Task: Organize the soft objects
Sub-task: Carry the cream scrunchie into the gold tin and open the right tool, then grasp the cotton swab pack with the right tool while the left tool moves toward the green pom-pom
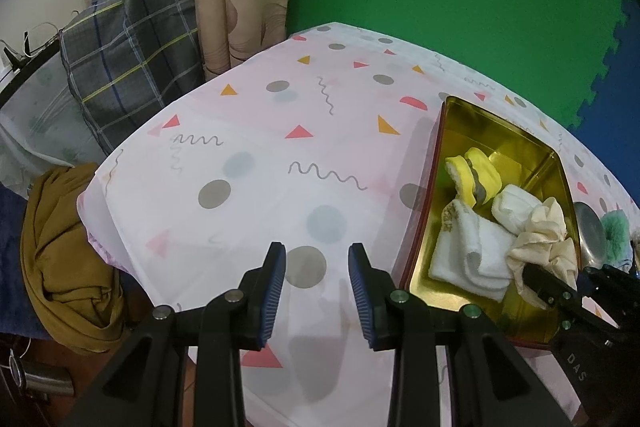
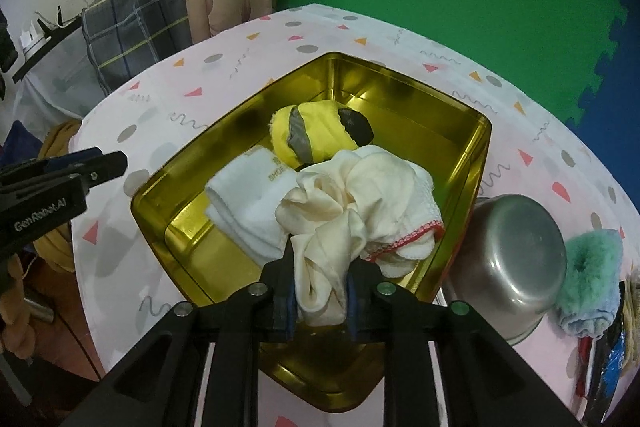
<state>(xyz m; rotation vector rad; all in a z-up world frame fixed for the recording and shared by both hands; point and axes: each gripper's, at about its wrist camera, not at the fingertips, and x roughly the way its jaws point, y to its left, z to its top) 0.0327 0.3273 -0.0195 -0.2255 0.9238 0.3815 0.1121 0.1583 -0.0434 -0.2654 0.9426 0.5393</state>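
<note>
Far left, the left gripper (image 1: 317,277) hangs over bare patterned tablecloth (image 1: 256,131), fingers spread apart, nothing between the blue pads (image 1: 274,291). It sits just left of the gold tin (image 1: 436,163), clear of the rim.

Moving right, into the tin: a yellow-and-grey sock bundle (image 2: 316,137) lies toward the far side, a folded white towel (image 2: 248,203) sits on the near-left floor, and a white cloth with red stitched edging (image 2: 408,223) is on the right, against the tin's wall.

Centre stage, the right gripper (image 2: 320,301) is clamped on the cream scrunchie (image 2: 332,223), the fabric pinched between both pads and bunching up beyond the fingertips, over the near part of the tin and draped onto the towel and red-edged cloth.

Further right, outside the tin, an upturned steel bowl (image 2: 508,259) rests on the tablecloth touching the tin's wall, and beside it a fluffy green scrunchie (image 2: 596,259) on a pale blue cloth (image 2: 582,319).
</note>
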